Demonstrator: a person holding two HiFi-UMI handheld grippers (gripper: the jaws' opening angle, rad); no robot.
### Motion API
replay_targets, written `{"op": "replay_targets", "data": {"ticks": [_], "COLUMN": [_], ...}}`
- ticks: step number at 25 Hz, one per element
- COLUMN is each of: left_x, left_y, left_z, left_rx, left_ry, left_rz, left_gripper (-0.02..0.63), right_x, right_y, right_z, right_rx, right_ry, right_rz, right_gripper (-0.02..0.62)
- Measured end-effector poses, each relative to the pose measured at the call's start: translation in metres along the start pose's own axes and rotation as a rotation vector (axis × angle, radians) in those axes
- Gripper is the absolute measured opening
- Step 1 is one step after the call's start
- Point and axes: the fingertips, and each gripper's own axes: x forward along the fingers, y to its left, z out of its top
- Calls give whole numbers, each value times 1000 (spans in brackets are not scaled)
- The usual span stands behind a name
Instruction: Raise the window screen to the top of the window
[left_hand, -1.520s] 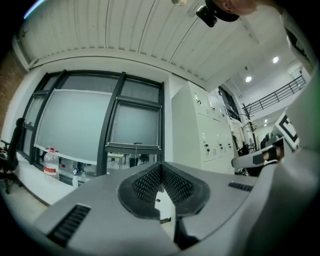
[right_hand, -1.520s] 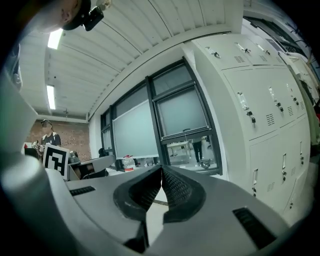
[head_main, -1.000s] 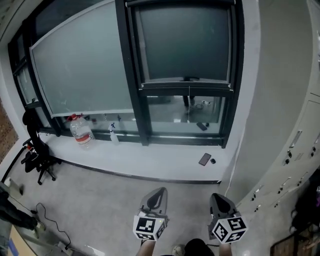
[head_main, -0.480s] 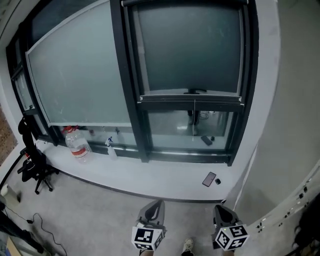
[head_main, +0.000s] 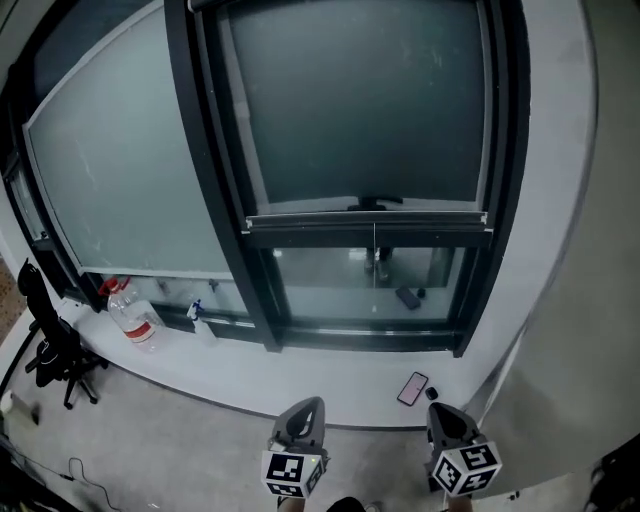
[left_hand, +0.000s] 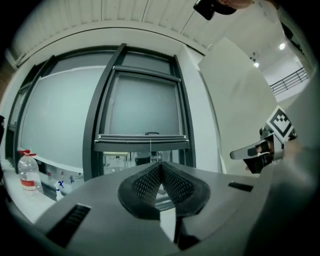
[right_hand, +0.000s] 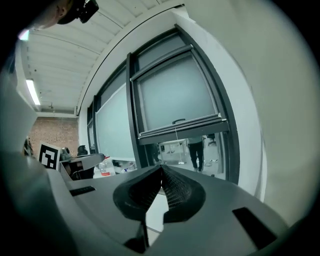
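Window screen (head_main: 360, 110) is hanging in the right-hand window frame. Its bottom bar (head_main: 365, 222) is sitting roughly two thirds of the way down, leaving clear glass below. It is not yet at the top.

A small dark handle (head_main: 372, 203) is standing at the middle of the bar's upper edge, and a thin cord (head_main: 375, 245) is dangling from the same spot.

Left gripper (head_main: 306, 408): jaws are pressing together, nothing between them. Right gripper (head_main: 441, 414): same, tips meeting, empty. Both are pointing at the window from in front of the sill (head_main: 330, 375), well apart from the screen.

Handling, as judgement:
- The mesh is looking thin, soft and light, so pinching the fabric is risking a tear or crease.
- The bar is looking stiff and is likely carrying the load evenly.
- The best hold is likely the centre handle, since lifting off-centre could be tilting the bar and jamming it in the side tracks.
- The cord is thin and probably slippery for these pads.

A phone (head_main: 412, 388) is lying near the sill's right end, and a water bottle (head_main: 130, 318) is standing toward its left end.
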Motion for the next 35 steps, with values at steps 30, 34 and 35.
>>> {"op": "replay_targets", "data": {"ticks": [30,34,35], "left_x": [360,388,395], "left_y": [146,138,138], "left_z": [39,52,55], "left_rx": [126,439,559], "left_ry": [-83,-43,-24], "left_rz": [-89,-132,-138], "left_gripper": [3,4,5], "right_x": [346,363,368], "right_y": [-106,-116,-121], "right_z": [121,140,148], "right_rx": [-94,-330,-428], "right_ry": [-45,-10,6], "right_rz": [14,43,32], "right_gripper": [5,13,46]}}
